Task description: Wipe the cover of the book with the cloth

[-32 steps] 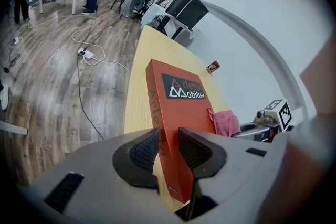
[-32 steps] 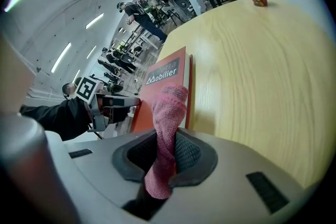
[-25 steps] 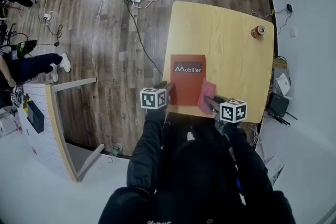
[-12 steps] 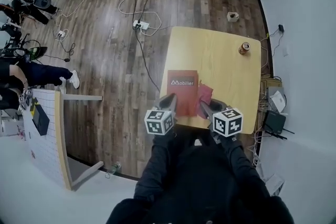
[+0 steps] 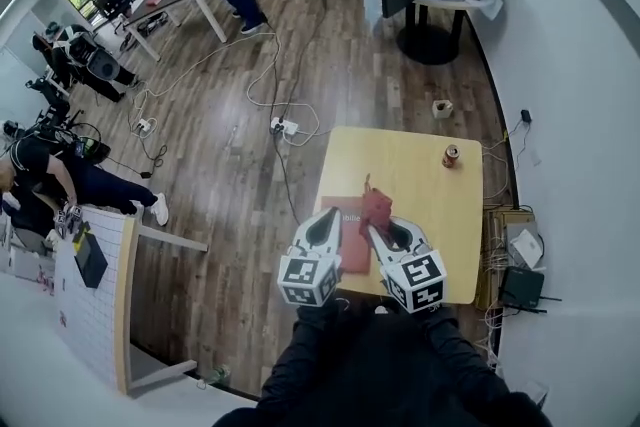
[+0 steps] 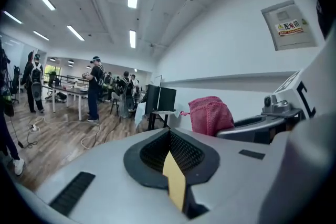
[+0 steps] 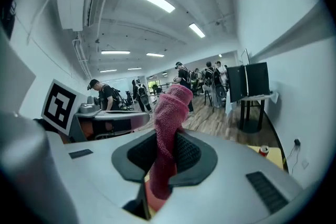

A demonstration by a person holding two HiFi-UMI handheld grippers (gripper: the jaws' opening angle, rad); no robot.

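Pink knitted cloth (image 7: 170, 113) is hanging pinched between the right gripper's (image 7: 164, 160) jaws.
Left gripper (image 6: 170, 157) is hovering closed, empty, beside the red book (image 5: 353, 253).

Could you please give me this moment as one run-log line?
left gripper: shut, empty | right gripper: shut on cloth | book: on table

Right gripper (image 7: 164, 168) fingers (image 7: 190, 153) pinching pink cloth (image 7: 167, 120), cloth standing upright.
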